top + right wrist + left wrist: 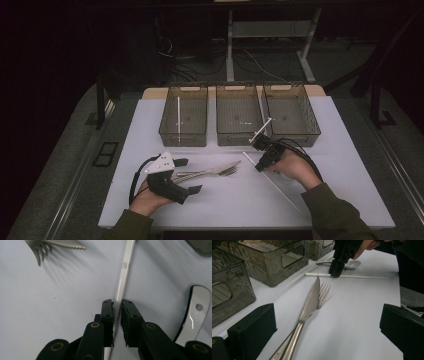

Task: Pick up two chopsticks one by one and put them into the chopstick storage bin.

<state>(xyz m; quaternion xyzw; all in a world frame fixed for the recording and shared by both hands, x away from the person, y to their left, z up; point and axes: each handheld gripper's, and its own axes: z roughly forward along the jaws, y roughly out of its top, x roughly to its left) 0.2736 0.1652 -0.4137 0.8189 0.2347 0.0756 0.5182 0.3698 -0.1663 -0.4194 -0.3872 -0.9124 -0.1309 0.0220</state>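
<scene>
A white chopstick (274,184) lies on the white mat (225,200) right of centre. My right gripper (260,167) points down at its far end, and in the right gripper view the gripper (117,302) is shut on the chopstick (123,272), with a pad on each side. A steel knife (210,170) and fork (227,171) lie together mid-table. My left gripper (187,175) rests open at their handle end, its jaws wide apart around the knife (310,302) and fork (323,293) without touching them. A white spoon (196,307) lies beside the right gripper.
Three dark see-through bins stand in a row at the back: left (183,134), middle (237,136), right (295,136). A white chopstick (178,115) lies in the left bin. Another white stick (262,129) leans at the front of the middle and right bins.
</scene>
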